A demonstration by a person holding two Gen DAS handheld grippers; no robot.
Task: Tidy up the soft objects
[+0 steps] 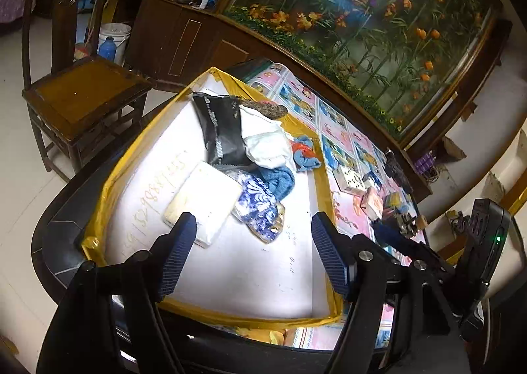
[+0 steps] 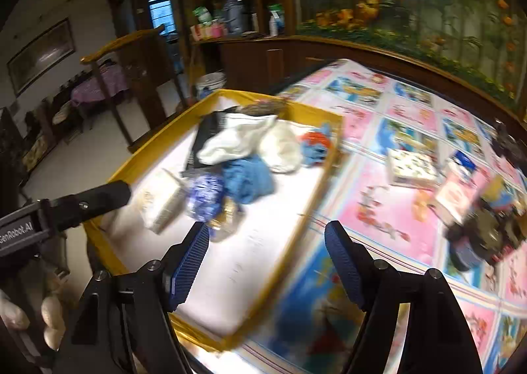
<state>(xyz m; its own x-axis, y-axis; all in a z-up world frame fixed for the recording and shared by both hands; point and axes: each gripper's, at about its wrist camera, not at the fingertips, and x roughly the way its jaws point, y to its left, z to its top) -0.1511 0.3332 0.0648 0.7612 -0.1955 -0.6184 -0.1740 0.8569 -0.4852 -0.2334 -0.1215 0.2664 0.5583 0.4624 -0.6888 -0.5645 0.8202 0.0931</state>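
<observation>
Both tools released above the tray of soft things.

My left tool hangs spread over the yellow-rimmed tray, empty, near the white pack and the blue-patterned pack. The black bag, white cloth and blue cloth lie heaped farther in. My right tool gapes, empty, over the tray's edge and the table's cartoon cover.

Left gripper hovering, jaws spread, over a yellow-rimmed white tray of soft things.

Heaped in the tray: a white packet, a blue-and-white patterned pouch touching it, a blue cloth, a white cloth and a black bag (nothing sits between the fingers). A wooden chair stands beyond the table.
</observation>
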